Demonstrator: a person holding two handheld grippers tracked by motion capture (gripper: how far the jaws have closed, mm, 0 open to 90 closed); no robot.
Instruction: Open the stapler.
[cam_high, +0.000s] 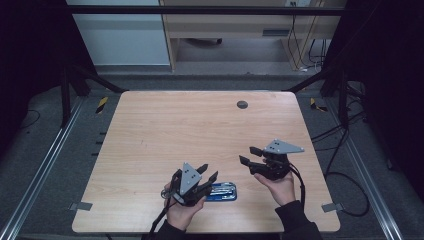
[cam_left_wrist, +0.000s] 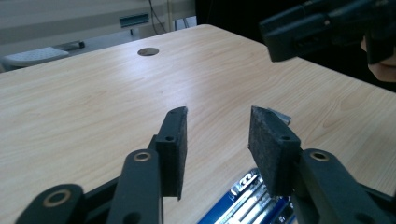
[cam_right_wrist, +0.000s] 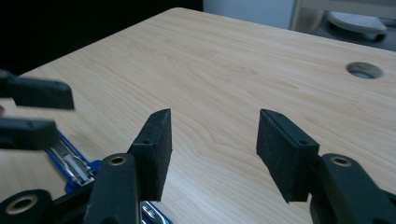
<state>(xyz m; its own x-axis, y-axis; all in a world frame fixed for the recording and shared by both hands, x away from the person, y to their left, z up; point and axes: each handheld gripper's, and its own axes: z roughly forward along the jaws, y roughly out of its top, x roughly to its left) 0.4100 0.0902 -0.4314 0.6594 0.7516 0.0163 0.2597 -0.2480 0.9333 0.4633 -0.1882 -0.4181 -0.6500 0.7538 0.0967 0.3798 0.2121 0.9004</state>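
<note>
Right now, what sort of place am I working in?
Probably a lab or workshop recording station: a bare wooden table with a cable hole, ringed by a black metal frame, with loose cables on the grey floor and a desk behind.

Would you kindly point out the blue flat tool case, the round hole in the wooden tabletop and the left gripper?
Blue flat tool case (cam_high: 226, 192): high view, its right half.
Round hole in the wooden tabletop (cam_high: 242, 104): high view, its middle.
Left gripper (cam_high: 208, 171): high view, midway between its fingertips.
</note>
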